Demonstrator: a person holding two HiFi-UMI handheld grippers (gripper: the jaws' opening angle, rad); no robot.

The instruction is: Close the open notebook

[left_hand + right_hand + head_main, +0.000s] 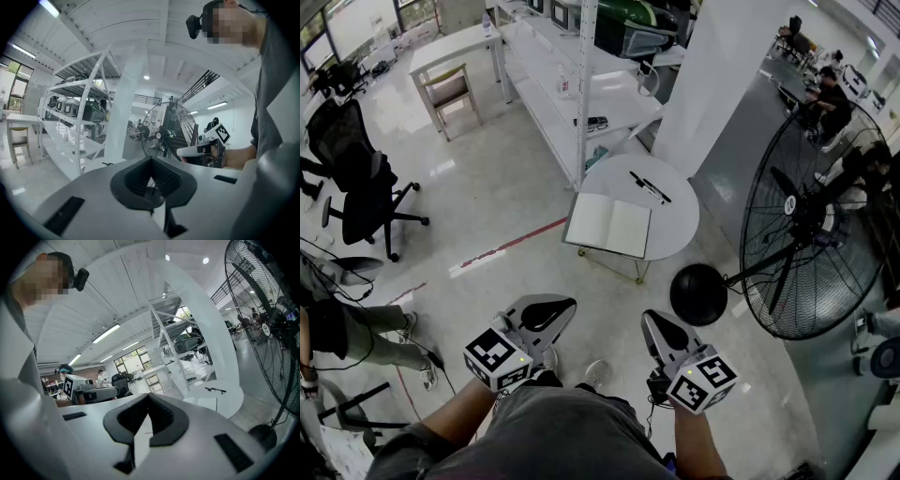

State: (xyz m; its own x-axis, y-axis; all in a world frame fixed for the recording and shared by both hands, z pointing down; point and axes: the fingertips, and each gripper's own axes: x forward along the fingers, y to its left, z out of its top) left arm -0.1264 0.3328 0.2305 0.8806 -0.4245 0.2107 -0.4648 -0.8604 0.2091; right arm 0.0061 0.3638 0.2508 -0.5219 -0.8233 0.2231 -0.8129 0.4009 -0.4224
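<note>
Head view: we are holding the left tongs (pixel 555 307) and the right tongs (pixel 655 325) side by side, well short of the open notebook (pixel 609 225), which is lying ahead of them on the round counter (pixel 680 220).
Left gripper view: the left tongs are pressing together, pinching nothing.
Right gripper view: the right tongs are pressing together too, also pinching nothing.

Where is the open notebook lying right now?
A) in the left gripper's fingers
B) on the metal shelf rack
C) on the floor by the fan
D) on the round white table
D: the notebook lies open on the round table near two pens; the left gripper and right gripper are shut, empty and well short of it.
</note>
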